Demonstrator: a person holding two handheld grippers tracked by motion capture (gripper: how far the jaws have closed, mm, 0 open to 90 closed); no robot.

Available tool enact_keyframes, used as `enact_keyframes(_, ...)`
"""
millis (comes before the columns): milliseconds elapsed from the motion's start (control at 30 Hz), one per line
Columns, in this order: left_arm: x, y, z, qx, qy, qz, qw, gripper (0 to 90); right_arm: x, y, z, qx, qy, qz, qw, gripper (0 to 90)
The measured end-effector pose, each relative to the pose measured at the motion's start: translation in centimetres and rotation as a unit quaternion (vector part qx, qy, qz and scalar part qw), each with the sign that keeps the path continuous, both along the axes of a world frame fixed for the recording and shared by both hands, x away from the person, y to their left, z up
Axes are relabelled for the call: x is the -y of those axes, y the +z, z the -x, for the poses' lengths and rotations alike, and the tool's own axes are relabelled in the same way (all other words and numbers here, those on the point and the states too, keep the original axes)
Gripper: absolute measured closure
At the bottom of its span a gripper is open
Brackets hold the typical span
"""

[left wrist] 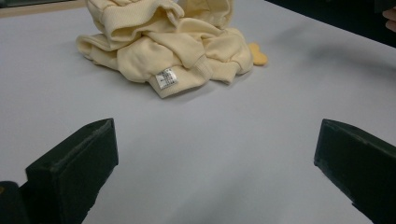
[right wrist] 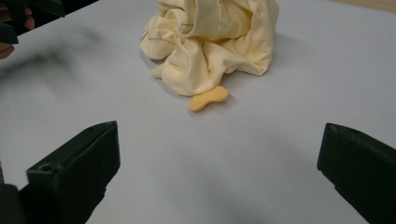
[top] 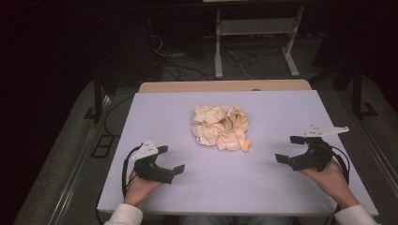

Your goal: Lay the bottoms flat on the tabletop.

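Pale lavender tabletop (top: pixel 263 178) in a dark room. Nearest, the left hand-held gripper (top: pixel 170 161) and right hand-held gripper (top: pixel 287 149) rest low at either side, jaws spread wide and empty, likely poised to reach inward. Farther off, centred between them, lies a crumpled cream garment (top: pixel 219 125), well apart from both.

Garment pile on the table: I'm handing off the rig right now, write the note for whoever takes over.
Left gripper: open, holding nothing, resting low on the near left of the table.
Right gripper: open, holding nothing, near right.
Cream garment: crumpled in a heap mid-table, white label facing the left gripper, small orange piece at its near right edge.
Done: nothing visible; the heap is untouched.
Left: probably grasp it, spread it and fold it.
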State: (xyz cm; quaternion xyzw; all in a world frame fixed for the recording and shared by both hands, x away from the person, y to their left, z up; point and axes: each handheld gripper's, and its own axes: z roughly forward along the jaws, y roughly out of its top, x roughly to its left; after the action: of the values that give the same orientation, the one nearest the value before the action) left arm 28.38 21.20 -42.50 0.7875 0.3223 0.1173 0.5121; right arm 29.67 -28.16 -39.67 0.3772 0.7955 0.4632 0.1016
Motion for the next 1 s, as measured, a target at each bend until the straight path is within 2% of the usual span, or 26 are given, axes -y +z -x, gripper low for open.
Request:
enact_keyframes(433,0.2,0.6,-0.4,-0.003,0.006,-0.004,1.0000,0.0,-1.6,1.1,-2.4,-0.004,0.015,0.011,0.9998,0.0)
enact_keyframes(1000,1.7,2.3,-2.5,0.001,-0.009,-0.023,0.9997,0.0,-3.7,3.2,-5.3,0.007,0.028,0.026,0.9992,0.0)
